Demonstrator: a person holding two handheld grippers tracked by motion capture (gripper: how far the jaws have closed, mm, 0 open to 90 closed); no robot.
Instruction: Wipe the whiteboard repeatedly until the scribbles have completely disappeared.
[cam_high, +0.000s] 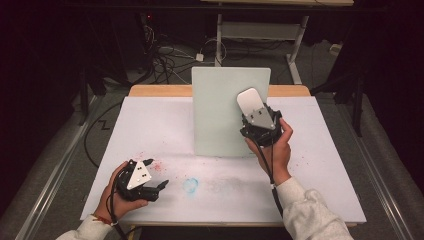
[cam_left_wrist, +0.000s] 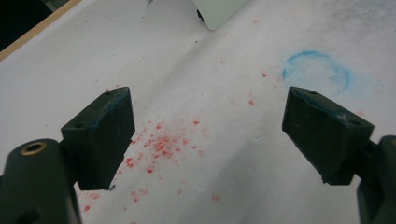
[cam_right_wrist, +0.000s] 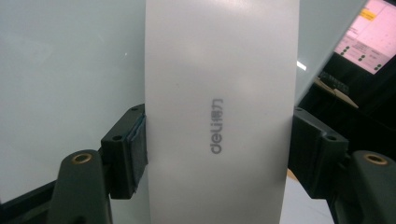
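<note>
white eraser (cam_right_wrist: 219, 112) upright, clamped, against whiteboard (cam_high: 215, 115)

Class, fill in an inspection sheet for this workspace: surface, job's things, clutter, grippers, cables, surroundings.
Surface: white table cover with red specks and a blue ring smear.
Job's things: white eraser marked deli, held against the upright whiteboard.
Clutter: nothing seen.
Grippers: right gripper shut on the eraser; left gripper open, holding nothing, low over the specks.
Cables: one trails from each gripper; a tangle on the floor behind.
Surroundings: dark room, desk legs beyond.
</note>
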